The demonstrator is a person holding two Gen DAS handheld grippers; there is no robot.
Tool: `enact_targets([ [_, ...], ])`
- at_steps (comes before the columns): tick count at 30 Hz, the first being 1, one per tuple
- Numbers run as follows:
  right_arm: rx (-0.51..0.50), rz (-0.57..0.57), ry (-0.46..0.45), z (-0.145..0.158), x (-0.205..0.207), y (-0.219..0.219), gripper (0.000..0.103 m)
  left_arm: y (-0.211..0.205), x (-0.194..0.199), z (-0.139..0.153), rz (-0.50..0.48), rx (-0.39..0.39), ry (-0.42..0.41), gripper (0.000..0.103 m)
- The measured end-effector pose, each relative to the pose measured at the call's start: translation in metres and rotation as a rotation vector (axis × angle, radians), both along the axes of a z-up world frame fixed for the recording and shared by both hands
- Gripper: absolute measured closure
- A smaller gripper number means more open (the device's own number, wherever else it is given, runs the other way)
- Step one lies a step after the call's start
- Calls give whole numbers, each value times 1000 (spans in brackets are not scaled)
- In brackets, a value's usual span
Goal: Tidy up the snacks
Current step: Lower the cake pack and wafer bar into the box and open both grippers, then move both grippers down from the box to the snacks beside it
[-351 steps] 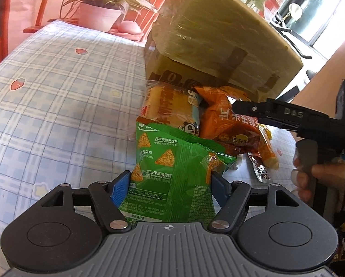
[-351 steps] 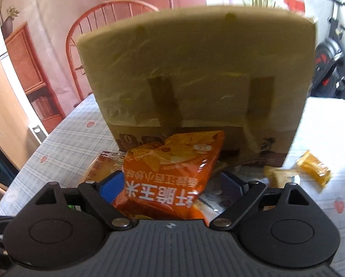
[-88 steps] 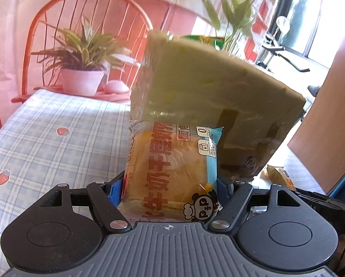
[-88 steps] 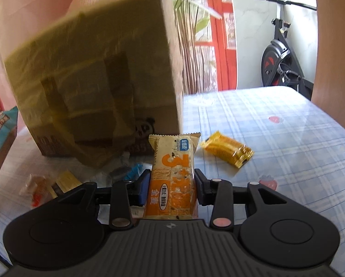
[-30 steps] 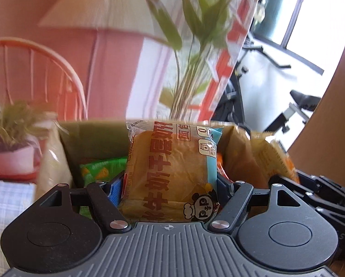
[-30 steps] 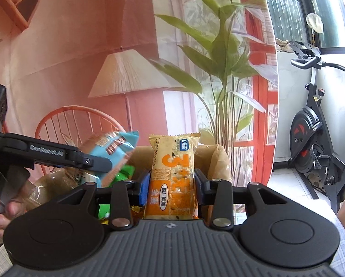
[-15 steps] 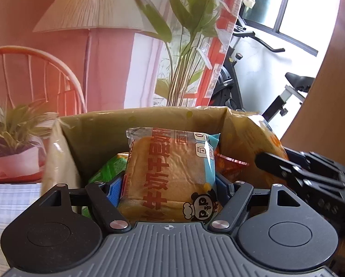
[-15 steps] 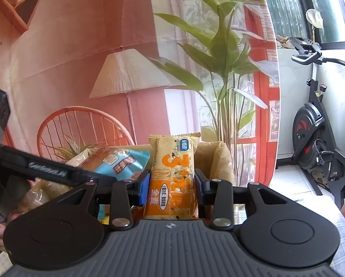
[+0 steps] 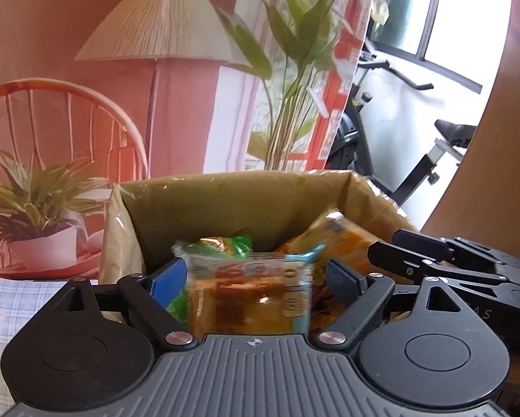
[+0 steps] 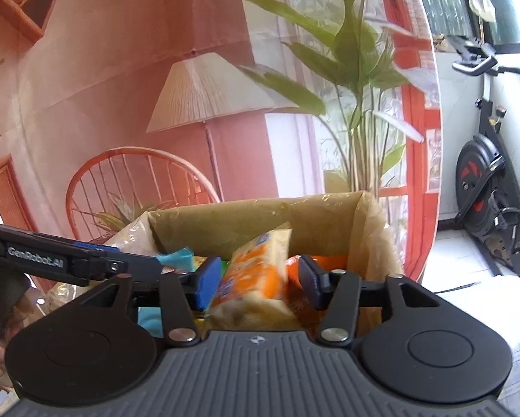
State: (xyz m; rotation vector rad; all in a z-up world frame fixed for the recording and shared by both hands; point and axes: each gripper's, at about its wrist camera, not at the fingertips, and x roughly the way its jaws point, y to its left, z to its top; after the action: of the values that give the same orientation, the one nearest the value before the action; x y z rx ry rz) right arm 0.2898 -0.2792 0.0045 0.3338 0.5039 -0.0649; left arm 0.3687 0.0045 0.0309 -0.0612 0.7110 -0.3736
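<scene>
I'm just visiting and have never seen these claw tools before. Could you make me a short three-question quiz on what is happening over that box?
1. True or false: the cardboard box already holds snacks.
2. What is dropping from between the pads of the right claw? A) the orange bar B) a spoon C) a cup
3. What sits between the pads of the left claw?

Key
1. True: a green packet lies inside.
2. A; the jaws are opening.
3. The bread packet, blurred, falling as the jaws open.

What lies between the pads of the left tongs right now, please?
In the left wrist view, the blurred bread packet sits between the opening left tongs, clear of both pads, over the cardboard box.
</scene>
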Motion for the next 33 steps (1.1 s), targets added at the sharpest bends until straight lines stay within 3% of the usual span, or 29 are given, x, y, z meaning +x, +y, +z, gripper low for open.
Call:
enact_targets([
  [19,-47,-29,-24,17,-37,4,49,18,-47,33,86,4,-139,14],
  [33,-78,-35,-62,20,-95,22,49,42,-120,24,157,10,-208,14],
])
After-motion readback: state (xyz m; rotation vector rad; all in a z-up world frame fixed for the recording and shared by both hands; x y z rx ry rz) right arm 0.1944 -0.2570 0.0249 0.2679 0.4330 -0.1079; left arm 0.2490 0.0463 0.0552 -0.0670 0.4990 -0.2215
